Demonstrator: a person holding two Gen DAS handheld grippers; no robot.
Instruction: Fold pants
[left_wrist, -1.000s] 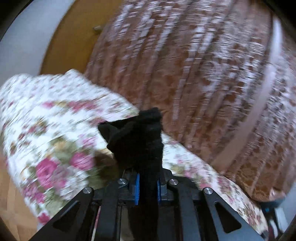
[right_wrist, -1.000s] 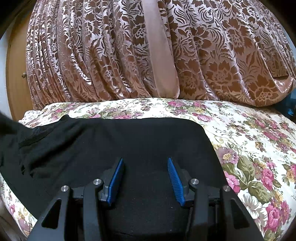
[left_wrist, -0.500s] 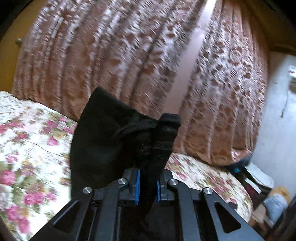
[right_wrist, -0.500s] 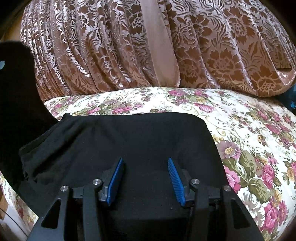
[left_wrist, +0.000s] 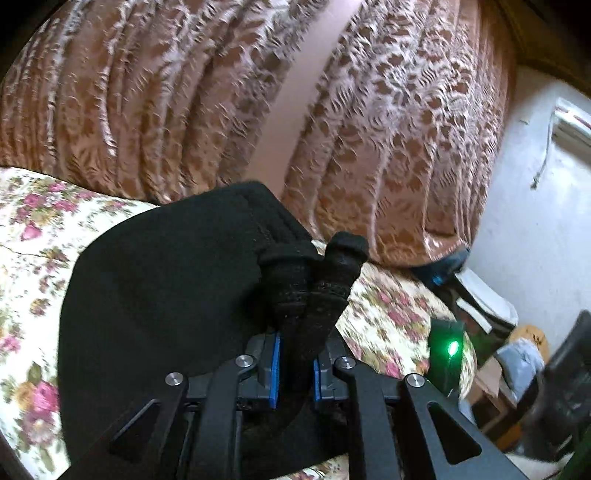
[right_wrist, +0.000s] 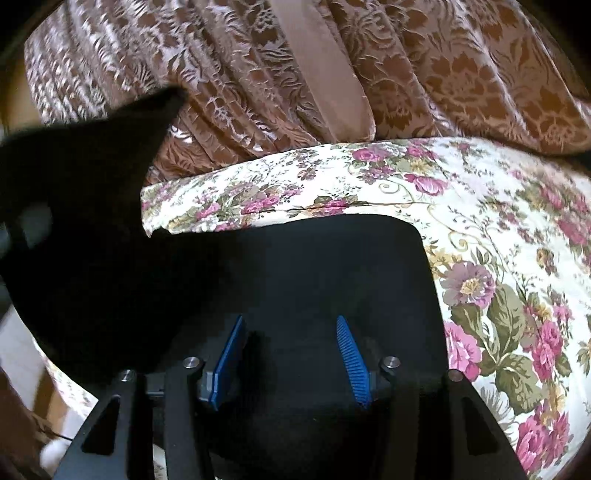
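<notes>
In the left wrist view, the floral bedspread (left_wrist: 26, 236) fills the 9 o'clock side, cream with pink roses. The black pants (left_wrist: 166, 291) lie over it from about 8 o'clock to the centre, one fold lifted clear of the bed. At 6 o'clock the left gripper (left_wrist: 294, 365) has its jaws pressed tight on a bunched wad of the pants, the blue pads squeezing the cloth, and two rolled hems stick up just past them toward 12 o'clock. Patterned brown curtains (left_wrist: 388, 129) hang across the top from 10 to 2 o'clock. At 4 o'clock a dark device with a green light (left_wrist: 452, 347) sits just beside the gripper frame, and blurred clutter lies beyond it by a white wall (left_wrist: 546, 229).

In the right wrist view, a raised flap of the pants (right_wrist: 85, 229) covers the 9 o'clock side, its point reaching up toward 11 o'clock in front of the curtains (right_wrist: 258, 74). The rest of the pants lie flat on the bed at the centre. At 6 o'clock the right gripper (right_wrist: 291, 354) hovers over that flat cloth, jaws spread, nothing pinched between the blue pads. The bedspread (right_wrist: 517, 258) runs from 1 to 5 o'clock.
</notes>
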